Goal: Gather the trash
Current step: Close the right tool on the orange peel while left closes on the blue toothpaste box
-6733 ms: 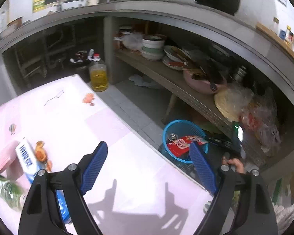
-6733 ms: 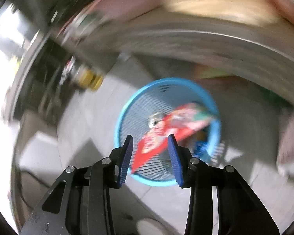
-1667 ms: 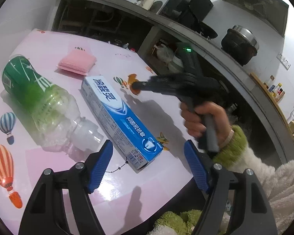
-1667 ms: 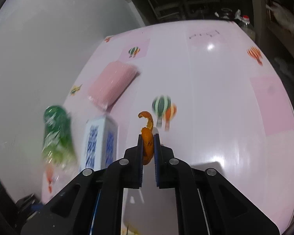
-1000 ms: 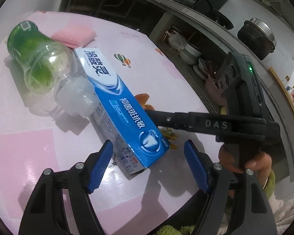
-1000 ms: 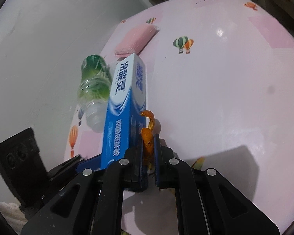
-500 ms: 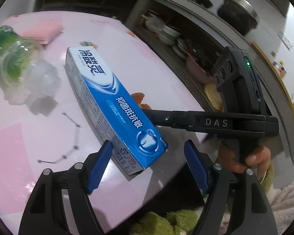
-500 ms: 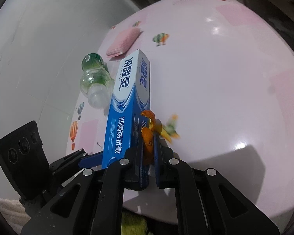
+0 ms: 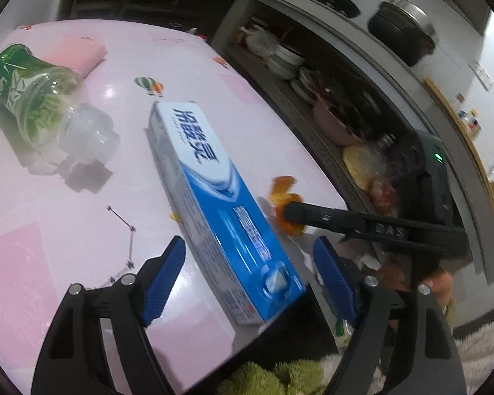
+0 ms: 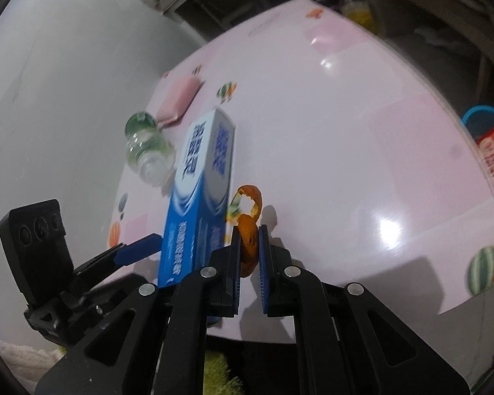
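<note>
While the right gripper (image 10: 249, 256) pinches an orange peel (image 10: 248, 237), the toothpaste box (image 9: 220, 210) lies between the wide-open left gripper (image 9: 250, 279) fingers.

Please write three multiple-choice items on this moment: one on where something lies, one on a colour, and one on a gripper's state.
1. Where does the toothpaste box lie?
A. Between the open left gripper's fingers, on the table
B. In the basket
C. On the pink sponge

2. What colour is the basket beyond the table's edge?
A. Yellow
B. Blue
C. White

3. What is the right gripper doing?
A. Standing open and empty
B. Pinching the bottle
C. Shut on the orange peel

Answers: 1 A, the box sits on the pink table between the blue pads; 2 B, its rim is blue; 3 C, the peel is clamped between the fingers.
</note>
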Available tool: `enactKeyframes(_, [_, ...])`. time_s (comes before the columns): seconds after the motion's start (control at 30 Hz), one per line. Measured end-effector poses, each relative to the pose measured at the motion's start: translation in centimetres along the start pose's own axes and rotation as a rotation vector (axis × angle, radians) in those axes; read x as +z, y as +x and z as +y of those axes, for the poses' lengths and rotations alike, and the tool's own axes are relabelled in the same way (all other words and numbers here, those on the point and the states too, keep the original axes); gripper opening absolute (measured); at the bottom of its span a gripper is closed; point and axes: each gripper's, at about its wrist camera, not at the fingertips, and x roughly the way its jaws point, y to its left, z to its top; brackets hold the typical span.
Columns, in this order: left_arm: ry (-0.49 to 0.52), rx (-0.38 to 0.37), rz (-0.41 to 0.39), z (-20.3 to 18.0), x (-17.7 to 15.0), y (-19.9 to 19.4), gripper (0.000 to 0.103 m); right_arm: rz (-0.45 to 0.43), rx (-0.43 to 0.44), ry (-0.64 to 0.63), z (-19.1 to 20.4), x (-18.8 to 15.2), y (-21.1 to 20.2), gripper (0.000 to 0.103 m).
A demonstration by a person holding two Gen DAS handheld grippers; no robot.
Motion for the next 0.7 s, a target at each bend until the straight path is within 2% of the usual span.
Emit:
enactKeyframes(0.13, [-0.028, 0.051, -0.016, -0.4, 1.2, 1.2, 0.084, -0.049, -0.050, 0.015, -1.0, 0.3, -1.3, 0.009])
enactKeyframes(0.23, [-0.022, 0.126, 0.003, -0.8, 1.8, 2.7, 0.084, -0.065, -0.055, 0.031, -1.7, 0.6, -1.7, 0.009])
enactKeyframes(0.33, [0.007, 0.196, -0.004, -1.2, 1.9, 3.4, 0.084, -0.075, -0.070, 0.032, -2.3, 0.9, -1.9, 0.009])
enactKeyframes(0.43, [0.077, 0.260, -0.015, -1.7, 1.8, 3.6, 0.084, -0.079, -0.079, 0.033, -2.7, 1.0, -1.9, 0.009])
enactKeyframes(0.6, [0.086, 0.274, 0.012, -0.8, 1.6, 3.0, 0.083, -0.075, -0.079, 0.037, -2.8, 1.4, -1.1, 0.010])
enactKeyframes(0.7, [0.065, 0.266, 0.020, -0.3, 1.6, 2.2, 0.079, -0.079, -0.077, 0.034, -2.7, 1.6, -0.7, 0.011])
